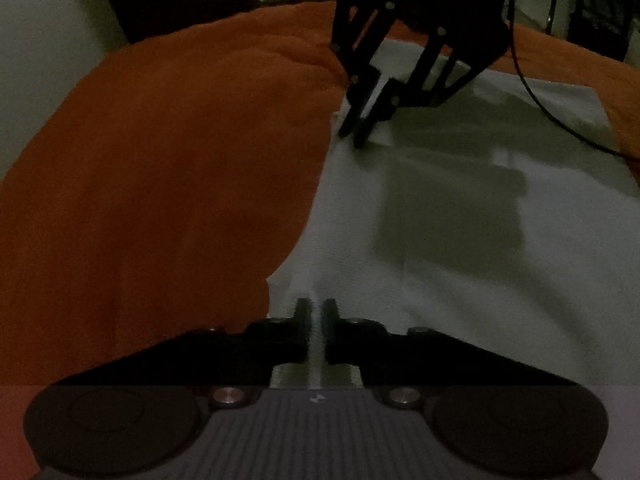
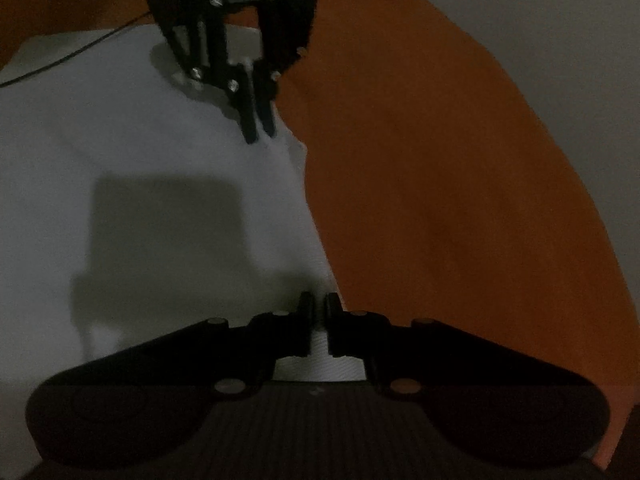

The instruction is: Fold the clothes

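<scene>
A white garment (image 1: 460, 216) lies flat on an orange cover (image 1: 160, 160). My left gripper (image 1: 319, 308) is shut on the garment's near edge, with cloth between its fingers. In that view my right gripper (image 1: 354, 136) is shut on the garment's far edge. In the right wrist view the same white garment (image 2: 140, 152) fills the left side. My right gripper (image 2: 319, 300) pinches its edge beside the orange cover (image 2: 440, 200). The left gripper (image 2: 260, 134) shows ahead, shut on the opposite edge.
A thin black cable (image 1: 560, 120) trails over the far part of the garment. A pale wall (image 1: 40, 60) stands at the left and dark furniture at the back. The scene is dim.
</scene>
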Demonstrator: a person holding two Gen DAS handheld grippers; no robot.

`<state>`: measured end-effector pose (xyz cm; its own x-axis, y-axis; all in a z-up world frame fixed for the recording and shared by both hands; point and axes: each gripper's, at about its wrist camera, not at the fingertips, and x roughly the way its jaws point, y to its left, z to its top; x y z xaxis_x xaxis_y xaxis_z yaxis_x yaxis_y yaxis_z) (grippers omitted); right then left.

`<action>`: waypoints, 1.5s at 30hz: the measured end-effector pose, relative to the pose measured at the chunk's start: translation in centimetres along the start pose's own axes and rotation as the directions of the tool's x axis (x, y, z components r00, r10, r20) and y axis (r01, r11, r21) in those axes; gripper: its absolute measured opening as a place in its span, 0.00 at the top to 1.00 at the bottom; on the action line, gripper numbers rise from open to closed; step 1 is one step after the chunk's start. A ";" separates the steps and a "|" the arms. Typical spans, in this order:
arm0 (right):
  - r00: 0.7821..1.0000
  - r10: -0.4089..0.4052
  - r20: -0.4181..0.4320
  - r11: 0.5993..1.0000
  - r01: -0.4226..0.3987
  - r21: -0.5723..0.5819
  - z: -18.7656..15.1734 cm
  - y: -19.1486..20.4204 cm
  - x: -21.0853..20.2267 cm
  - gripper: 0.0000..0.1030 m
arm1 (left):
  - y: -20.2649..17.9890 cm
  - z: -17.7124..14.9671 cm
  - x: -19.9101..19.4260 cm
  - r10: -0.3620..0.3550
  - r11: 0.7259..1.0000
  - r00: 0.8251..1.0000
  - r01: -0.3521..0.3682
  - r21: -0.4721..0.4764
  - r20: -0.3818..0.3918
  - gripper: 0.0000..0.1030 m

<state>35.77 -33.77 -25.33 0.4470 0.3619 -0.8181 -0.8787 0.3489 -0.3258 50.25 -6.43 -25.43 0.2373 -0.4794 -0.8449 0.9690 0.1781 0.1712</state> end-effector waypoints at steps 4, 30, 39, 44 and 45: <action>0.996 -0.084 0.022 0.996 0.084 -0.001 0.8 0.6 0.1 0.93 | -0.6 -0.2 -1.1 0.055 0.997 0.997 -0.052 -0.052 0.052 0.97; 0.926 -0.357 -0.121 0.521 0.304 0.797 -10.1 2.5 -0.4 0.97 | -10.4 -11.6 1.8 0.593 0.534 0.783 -0.557 -0.636 -0.187 0.83; 0.857 -0.500 -0.121 0.351 0.329 0.877 -4.1 12.0 -7.4 0.83 | -20.8 -4.2 -5.9 0.675 0.361 0.726 -0.484 -0.797 -0.135 0.59; 0.862 -0.507 -0.002 0.247 0.148 0.958 -0.9 21.4 -10.0 0.39 | -31.9 0.9 -3.2 0.677 0.432 0.733 -0.326 -0.841 0.064 0.00; 0.843 -0.538 0.028 0.247 0.126 0.961 -0.1 23.1 -9.8 0.34 | -33.9 1.9 -2.4 0.686 0.445 0.721 -0.309 -0.841 0.099 0.00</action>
<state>11.08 -29.39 -24.89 0.8537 0.1413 -0.5011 0.0003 0.9623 0.2719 16.94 -12.98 -28.25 0.8428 -0.3079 -0.4414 0.3002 0.9497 -0.0893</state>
